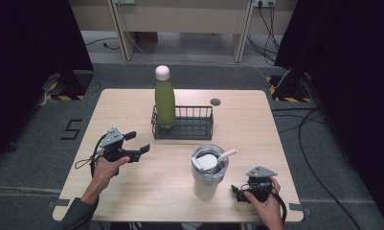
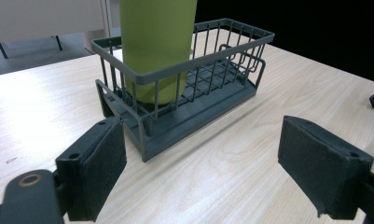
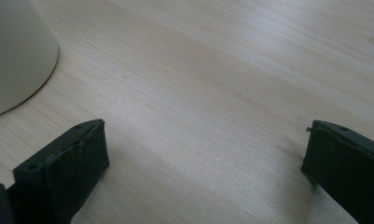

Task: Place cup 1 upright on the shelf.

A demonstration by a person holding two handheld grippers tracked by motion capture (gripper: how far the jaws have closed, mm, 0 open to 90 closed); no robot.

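A green bottle [image 1: 164, 101] with a white cap stands upright in the left end of a dark wire basket [image 1: 194, 125] at the table's back middle. In the left gripper view the bottle [image 2: 156, 42] and basket [image 2: 212, 84] lie just ahead of the open jaws. My left gripper [image 1: 138, 143] hovers open, left of the basket, holding nothing. A white tumbler [image 1: 208, 178] with a lid and straw stands front centre. My right gripper [image 1: 236, 191] rests open beside the tumbler's right side, low at the table; the tumbler's base [image 3: 14, 56] sits at the left.
The wooden table [image 1: 132, 191] has a small dark round grommet [image 1: 215, 101] near its back edge. Cables run over the floor at the right. Black curtains flank both sides.
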